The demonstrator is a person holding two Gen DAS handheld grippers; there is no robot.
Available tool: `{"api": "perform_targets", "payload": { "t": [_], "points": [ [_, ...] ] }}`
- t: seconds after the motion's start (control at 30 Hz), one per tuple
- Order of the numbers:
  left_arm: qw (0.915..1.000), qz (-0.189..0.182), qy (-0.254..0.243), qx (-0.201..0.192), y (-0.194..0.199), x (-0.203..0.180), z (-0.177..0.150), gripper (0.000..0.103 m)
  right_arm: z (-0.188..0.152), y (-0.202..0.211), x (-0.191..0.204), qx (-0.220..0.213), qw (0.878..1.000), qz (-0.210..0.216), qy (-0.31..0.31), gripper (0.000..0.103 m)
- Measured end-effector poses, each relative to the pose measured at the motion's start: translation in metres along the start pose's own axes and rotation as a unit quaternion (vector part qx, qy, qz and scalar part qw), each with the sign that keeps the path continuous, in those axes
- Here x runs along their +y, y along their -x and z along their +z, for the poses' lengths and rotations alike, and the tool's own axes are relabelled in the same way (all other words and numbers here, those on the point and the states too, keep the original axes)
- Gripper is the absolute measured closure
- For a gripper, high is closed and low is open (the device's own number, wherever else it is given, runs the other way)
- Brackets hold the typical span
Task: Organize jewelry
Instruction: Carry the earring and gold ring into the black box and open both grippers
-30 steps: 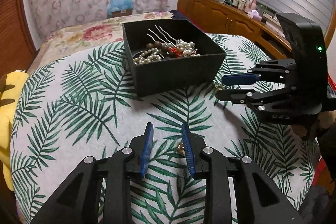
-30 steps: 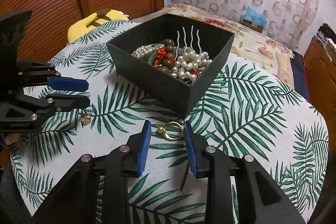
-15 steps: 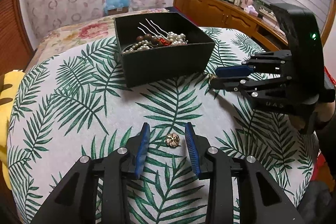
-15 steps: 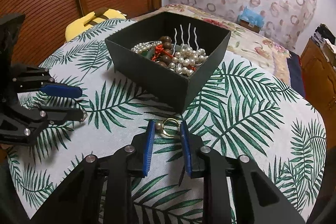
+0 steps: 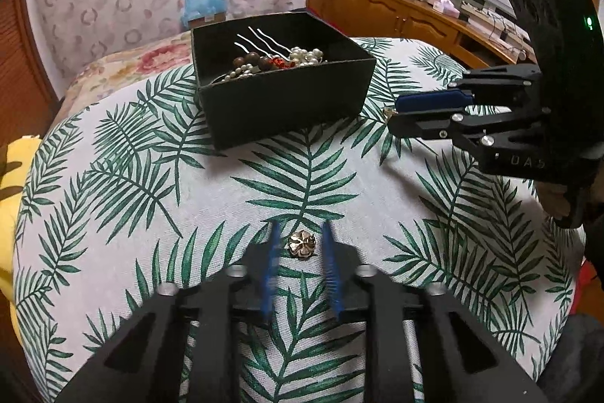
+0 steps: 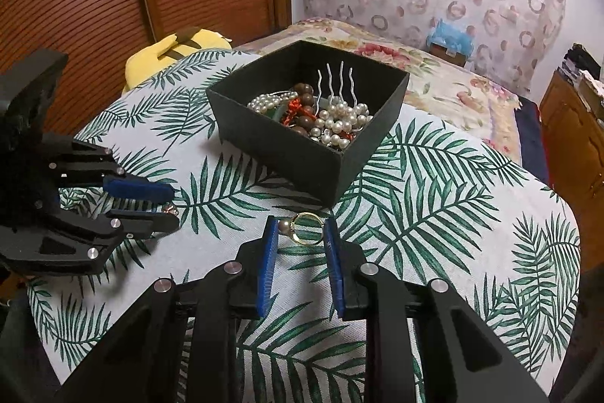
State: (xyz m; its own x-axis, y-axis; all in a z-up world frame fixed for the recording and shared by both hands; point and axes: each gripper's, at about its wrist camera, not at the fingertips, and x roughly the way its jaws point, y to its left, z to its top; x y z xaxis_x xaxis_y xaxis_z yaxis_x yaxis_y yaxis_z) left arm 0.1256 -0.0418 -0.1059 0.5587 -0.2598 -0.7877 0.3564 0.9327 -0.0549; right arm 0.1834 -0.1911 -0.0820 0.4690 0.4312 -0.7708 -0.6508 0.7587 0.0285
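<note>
A small gold flower-shaped piece lies on the palm-leaf tablecloth between the blue pads of my left gripper. Its jaws are closing and blurred, with a gap still showing on both sides of the piece. My right gripper is shut on a gold ring with a pearl, which rests on the cloth just in front of the black box. The box holds pearl strands, brown beads and silver hairpins. Each gripper also shows in the other view: the right gripper and the left gripper.
The round table drops off close behind the box and at both sides. A yellow cushion lies beyond its far left edge. A floral bed sits behind, and a wooden cabinet to the right.
My left gripper moved so that the flower piece now lies between its fingers, and those fingers have drawn closer together. The right gripper's pads narrowed onto the ring.
</note>
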Motion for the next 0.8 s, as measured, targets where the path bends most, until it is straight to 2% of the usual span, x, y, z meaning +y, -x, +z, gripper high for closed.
{"api": "perform_targets", "payload": {
  "t": [0.33,0.53,0.8],
  "points": [
    [0.9995,-0.004,0.027,-0.019,0.010,0.010,0.007,0.089,0.013,0.016,0.001,-0.025,1.000,0.001,0.005,0.076],
    [0.9983,0.004,0.032,-0.048,0.021,0.019,0.029,0.089,0.038,0.022,-0.008,-0.053,0.999,-0.003,0.002,0.076],
    [0.9965,0.013,0.029,-0.078,0.026,0.029,0.063,0.089,0.059,0.013,-0.016,-0.065,0.998,0.005,-0.003,0.076]
  ]
}}
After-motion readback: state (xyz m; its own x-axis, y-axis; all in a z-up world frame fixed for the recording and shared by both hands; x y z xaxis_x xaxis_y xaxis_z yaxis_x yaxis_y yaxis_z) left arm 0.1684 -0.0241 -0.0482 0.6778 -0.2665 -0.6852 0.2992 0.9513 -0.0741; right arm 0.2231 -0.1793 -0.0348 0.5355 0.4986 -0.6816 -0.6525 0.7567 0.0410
